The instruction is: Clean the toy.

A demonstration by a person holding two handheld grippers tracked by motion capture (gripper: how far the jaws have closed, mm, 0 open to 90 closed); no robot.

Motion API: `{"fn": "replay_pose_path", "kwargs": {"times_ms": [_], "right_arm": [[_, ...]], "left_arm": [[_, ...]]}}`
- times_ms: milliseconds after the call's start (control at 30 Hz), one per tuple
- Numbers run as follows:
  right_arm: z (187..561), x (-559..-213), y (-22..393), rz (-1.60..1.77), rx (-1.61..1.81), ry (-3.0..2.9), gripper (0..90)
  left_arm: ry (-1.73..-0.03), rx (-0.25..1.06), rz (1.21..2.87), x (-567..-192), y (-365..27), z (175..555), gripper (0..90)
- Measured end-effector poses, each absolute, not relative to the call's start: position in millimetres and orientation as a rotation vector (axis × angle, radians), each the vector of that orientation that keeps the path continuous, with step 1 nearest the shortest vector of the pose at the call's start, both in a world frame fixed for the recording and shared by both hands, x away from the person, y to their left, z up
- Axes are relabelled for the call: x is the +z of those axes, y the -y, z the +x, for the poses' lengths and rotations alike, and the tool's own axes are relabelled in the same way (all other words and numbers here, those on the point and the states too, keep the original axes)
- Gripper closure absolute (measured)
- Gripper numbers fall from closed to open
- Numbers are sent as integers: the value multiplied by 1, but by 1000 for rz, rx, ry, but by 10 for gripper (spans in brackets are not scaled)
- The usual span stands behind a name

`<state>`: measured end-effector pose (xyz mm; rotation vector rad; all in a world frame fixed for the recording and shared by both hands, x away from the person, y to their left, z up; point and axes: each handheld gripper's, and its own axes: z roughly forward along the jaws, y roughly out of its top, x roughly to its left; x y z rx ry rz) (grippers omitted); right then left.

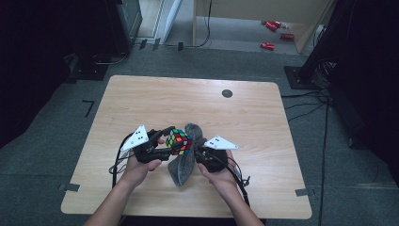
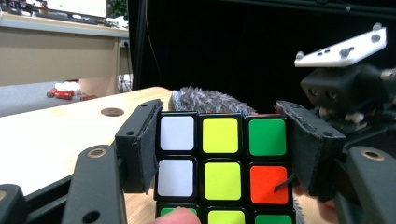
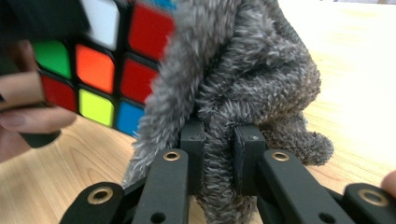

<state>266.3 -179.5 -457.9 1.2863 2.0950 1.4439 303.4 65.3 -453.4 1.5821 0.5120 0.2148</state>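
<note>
On the tabletop (image 1: 141,94) I see nothing in the way. My right tongs (image 3: 219,154) are clenched on a fold of the grey cloth (image 3: 252,70), which drapes against the cube (image 2: 222,163). My left tongs (image 2: 224,154) grasp the cube by two opposite sides, above the tabletop near its middle. I judge that a hard rub could push the cube sideways out of the pads, or tug the thin pinch of cloth free
</note>
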Motion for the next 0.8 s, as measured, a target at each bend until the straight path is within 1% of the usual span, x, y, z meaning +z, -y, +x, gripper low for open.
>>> {"fn": "replay_pose_path", "kwargs": {"times_ms": [200,433,633,733,800], "right_arm": [[266,-446,194,1299,1515,-1994,787],[265,-460,180,1264,1474,-2098,786],[265,-465,176,1238,1464,-2156,781],[265,-460,181,1243,1473,-2087,783],[264,-453,188,1243,1510,-2010,786]], "left_arm": [[-516,195,1574,-456,-60,302,358],[-540,200,1562,-453,-65,304,359],[-541,184,1543,-452,-66,304,359],[-523,163,1534,-452,-64,302,359],[-508,173,1547,-452,-62,301,359]]}}
